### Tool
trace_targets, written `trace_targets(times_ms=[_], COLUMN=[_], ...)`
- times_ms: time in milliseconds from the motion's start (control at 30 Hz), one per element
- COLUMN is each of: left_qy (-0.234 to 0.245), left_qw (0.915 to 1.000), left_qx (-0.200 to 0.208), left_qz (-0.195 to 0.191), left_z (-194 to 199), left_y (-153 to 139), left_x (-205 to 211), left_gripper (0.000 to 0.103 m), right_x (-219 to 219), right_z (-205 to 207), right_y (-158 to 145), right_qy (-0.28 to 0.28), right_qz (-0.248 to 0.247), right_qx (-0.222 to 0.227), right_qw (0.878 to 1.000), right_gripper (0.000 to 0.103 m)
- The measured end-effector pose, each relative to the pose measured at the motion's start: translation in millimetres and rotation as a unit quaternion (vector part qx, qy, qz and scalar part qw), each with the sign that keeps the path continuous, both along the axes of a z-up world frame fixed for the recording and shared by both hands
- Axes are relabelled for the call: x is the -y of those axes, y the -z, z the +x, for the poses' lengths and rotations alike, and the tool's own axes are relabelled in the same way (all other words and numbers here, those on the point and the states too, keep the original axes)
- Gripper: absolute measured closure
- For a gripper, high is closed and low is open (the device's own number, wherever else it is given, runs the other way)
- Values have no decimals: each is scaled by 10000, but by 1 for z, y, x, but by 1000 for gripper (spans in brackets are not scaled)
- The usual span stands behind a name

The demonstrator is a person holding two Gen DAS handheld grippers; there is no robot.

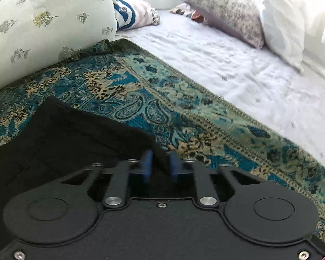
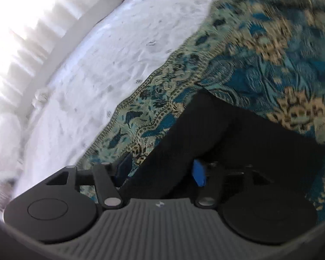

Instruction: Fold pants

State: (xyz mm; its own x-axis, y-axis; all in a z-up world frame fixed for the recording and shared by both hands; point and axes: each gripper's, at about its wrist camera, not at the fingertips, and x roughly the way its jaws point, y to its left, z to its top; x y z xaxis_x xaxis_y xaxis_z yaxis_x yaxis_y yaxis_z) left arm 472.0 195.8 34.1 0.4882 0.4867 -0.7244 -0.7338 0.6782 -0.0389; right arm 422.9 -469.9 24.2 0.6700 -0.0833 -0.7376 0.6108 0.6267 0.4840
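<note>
Bed with white sheet [image 1: 238, 65] under teal patterned cloth [image 1: 123, 91]. Black pants [image 1: 71, 138] folded on cloth, near its sheet-side edge. Left gripper [image 1: 160, 164] pinching pants edge. Right gripper [image 2: 160, 169] spread wide around pants fold. Pillows [image 1: 227, 10] at far end.

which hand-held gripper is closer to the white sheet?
Right, as far as these views show. The right hand-held gripper straddles the pants edge with the sheet just beyond. The left one is at the pants' corner, with more rug between.
</note>
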Motion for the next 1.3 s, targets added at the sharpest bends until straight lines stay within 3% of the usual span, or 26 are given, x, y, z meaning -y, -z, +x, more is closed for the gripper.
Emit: trace_targets(times_ms=[33, 67, 100, 200, 367, 500, 600, 767, 867, 1000, 1133, 1300], left_qy=[10, 18, 48, 148, 427, 871, 1157, 1451, 1596, 1569, 1402, 1449], left_qw=[10000, 9999, 9998, 9995, 9975, 9929, 9888, 9816, 9812, 9847, 9876, 9881], left_qx=[72, 140, 182, 273, 570, 816, 941, 1245, 1080, 743, 655, 512], left_qz=[-45, -60, -35, 27, 35, -32, -13, 44, 80, -137, -248, -108], left_z=[-3, -6, -9, -18, -48, -98, -152, -263, -317, -361, -391, -413], left_y=[0, -1, -2, -12, -39, -64, -79, -96, -91, -72, -62, -56], left_x=[-2, -3, -2, 1, 4, 10, 12, 15, 20, 20, 16, 16], left_gripper=[94, 98, 101, 102, 102, 102, 102, 102, 102, 102, 102, 102], right_x=[-5, -11, -12, -8, -16, -12, -5, 7, 12, 14, 7, 4], right_z=[3, 6, 6, -11, -43, -91, -146, -259, -312, -362, -401, -421], right_y=[-1, -1, 2, 2, -44, -78, -88, -79, -63, -40, -30, -29], right_qy=[-52, -76, -60, 290, 90, -59, -91, -11, 145, 294, 431, 456], right_qz=[-235, -561, -672, -511, -1316, -1637, -1757, -1694, -1540, -1364, -1239, -1376], right_qx=[-76, -179, -185, 271, 1023, 1247, 1168, 979, 698, 375, 349, 329], right_qw=[9997, 9982, 9976, 9979, 9860, 9786, 9775, 9807, 9855, 9895, 9908, 9889], right_gripper=[57, 89, 100, 101, 101, 101, 101, 100, 100, 100, 100, 100])
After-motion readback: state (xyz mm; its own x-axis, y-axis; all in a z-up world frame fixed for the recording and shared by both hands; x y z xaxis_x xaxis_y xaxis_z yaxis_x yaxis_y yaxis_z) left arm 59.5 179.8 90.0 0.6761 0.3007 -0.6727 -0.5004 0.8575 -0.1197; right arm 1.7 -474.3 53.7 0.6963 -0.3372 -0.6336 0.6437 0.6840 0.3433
